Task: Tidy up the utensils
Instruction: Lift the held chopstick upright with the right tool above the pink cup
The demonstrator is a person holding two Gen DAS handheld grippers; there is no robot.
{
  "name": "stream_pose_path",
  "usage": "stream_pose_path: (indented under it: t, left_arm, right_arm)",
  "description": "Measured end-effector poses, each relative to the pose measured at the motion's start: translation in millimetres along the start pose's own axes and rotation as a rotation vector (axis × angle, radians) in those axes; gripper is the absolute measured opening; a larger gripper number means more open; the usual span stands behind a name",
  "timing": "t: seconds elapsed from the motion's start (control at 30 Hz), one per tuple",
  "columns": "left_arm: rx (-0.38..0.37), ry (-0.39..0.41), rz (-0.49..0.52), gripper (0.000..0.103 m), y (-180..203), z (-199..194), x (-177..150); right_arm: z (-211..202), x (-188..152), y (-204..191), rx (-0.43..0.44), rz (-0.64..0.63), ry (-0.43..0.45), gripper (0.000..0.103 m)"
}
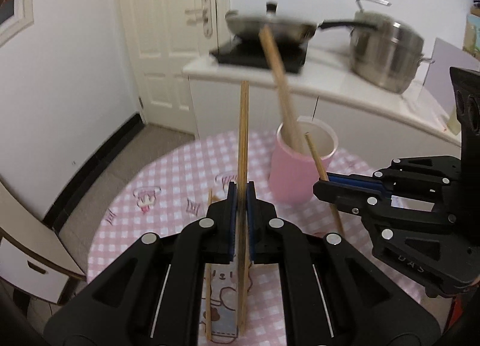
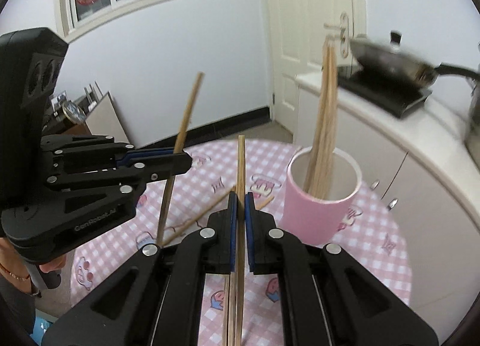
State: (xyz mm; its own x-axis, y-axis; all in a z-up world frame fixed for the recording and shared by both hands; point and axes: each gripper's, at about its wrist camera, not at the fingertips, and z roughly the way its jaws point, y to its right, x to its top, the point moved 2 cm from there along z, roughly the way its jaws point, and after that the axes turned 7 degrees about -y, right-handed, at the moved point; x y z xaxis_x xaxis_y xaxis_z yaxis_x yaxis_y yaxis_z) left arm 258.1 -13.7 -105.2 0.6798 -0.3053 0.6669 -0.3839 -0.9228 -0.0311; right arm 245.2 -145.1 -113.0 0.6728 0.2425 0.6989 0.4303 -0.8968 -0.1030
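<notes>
My left gripper (image 1: 241,186) is shut on a wooden chopstick (image 1: 243,136) that stands upright between its blue pads above the table. In the right wrist view this left gripper (image 2: 185,163) shows at the left, with its chopstick (image 2: 189,106) leaning slightly. My right gripper (image 2: 240,199) is shut on another chopstick (image 2: 241,163), also upright. In the left wrist view the right gripper (image 1: 320,190) grips its tilted chopstick (image 1: 313,151) close to the pink cup (image 1: 297,175). The pink cup (image 2: 318,217) holds several chopsticks (image 2: 325,106) that lean against its rim.
Loose chopsticks (image 2: 204,214) lie on the round table's pink checked cloth (image 2: 375,256). Behind it a white counter (image 1: 330,91) carries a pan (image 1: 270,26) on a black cooktop and a steel pot (image 1: 387,52). A white door (image 1: 168,46) is beyond.
</notes>
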Motion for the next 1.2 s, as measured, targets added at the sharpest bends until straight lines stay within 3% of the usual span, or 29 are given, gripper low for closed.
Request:
stream_pose_path:
  t: [0.2, 0.5, 0.97, 1.2]
  left_arm:
    - [0.009, 0.099, -0.017, 0.006, 15.2, -46.8, 11.3]
    - [-0.025, 0.198, -0.062, 0.006, 27.9, -77.5, 43.0]
    - [-0.062, 0.291, -0.162, 0.006, 32.9, -74.2, 98.0]
    - [-0.06, 0.34, -0.2, 0.006, 30.4, -61.6, 103.3]
  right_arm:
    - [-48.9, 8.5, -1.2, -0.028, -0.014, 0.085, 0.004]
    - [-87.5, 35.0, 11.4, -0.088, -0.025, 0.193, 0.004]
    - [-107.6, 80.2, 37.7, -0.151, -0.008, 0.3, 0.004]
    - [-100.4, 86.5, 54.3, -0.17, 0.021, 0.362, 0.004]
